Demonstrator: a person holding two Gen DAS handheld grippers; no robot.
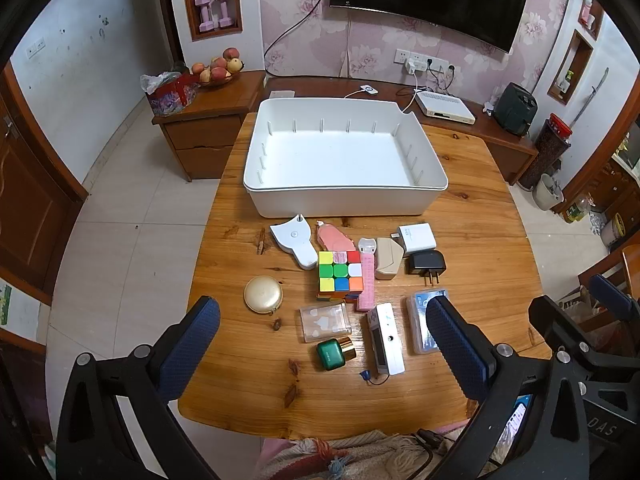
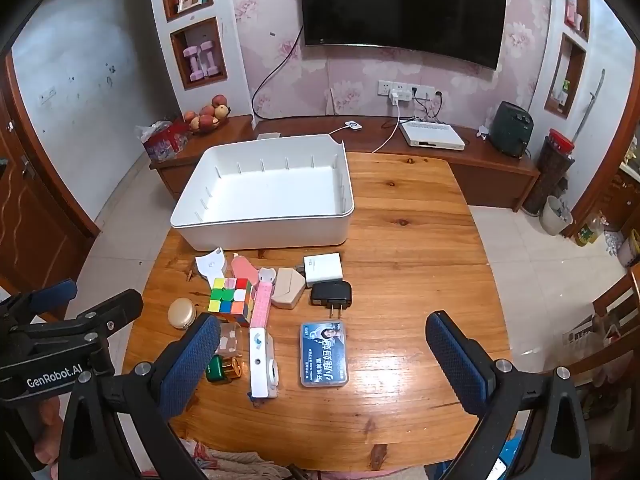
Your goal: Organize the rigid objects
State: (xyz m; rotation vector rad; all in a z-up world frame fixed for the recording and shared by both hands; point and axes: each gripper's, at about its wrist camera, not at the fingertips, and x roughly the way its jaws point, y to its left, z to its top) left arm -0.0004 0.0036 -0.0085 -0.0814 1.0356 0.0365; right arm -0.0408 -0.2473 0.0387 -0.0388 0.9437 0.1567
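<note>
Tongs, left (image 1: 322,338) and right (image 2: 323,354), both wide open, empty, above the table (image 2: 420,240)

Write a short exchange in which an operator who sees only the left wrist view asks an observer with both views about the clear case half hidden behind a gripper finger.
Operator: A finger of my left gripper covers part of the clear case. What is on its lid?
Observer: The right wrist view shows the whole lid. It has a blue label with a person's picture and white lettering.
Operator: Is anything lying against the side my finger hides?
Observer: No. Only the bare wood of the table shows along its right edge.
</note>
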